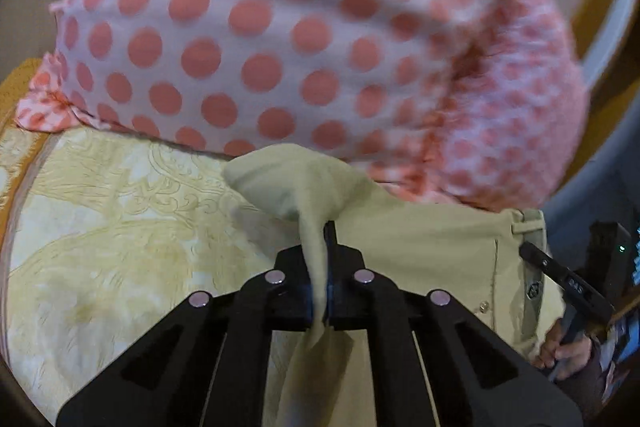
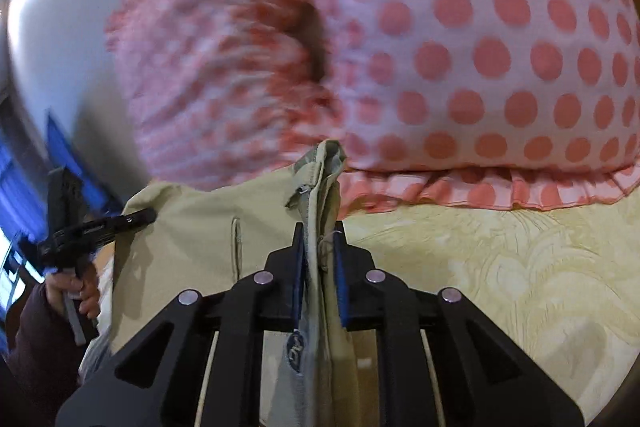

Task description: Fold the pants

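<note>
Left wrist view: your left gripper (image 1: 325, 267) is clenched on a bunched fold of the khaki pants (image 1: 432, 247). Your right gripper (image 2: 320, 275) pinches their seamed edge. The pants hang stretched between both, above the yellow bedspread (image 2: 500, 267); beyond it, a polka-dot pillow (image 1: 248, 27). Folding looks barely begun: no finished fold shows, laying flat remains.

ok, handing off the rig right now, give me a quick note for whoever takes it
Left gripper: shut on a bunched fold of the khaki pants.
Right gripper: shut on the pants' thick seamed edge.
Pants hang stretched between the two grippers, over the yellow patterned bedspread, just in front of the polka-dot pillow.
Done: both ends gripped and lifted.
Left: lay the pants down and make the folds; no finished fold is visible yet.
</note>
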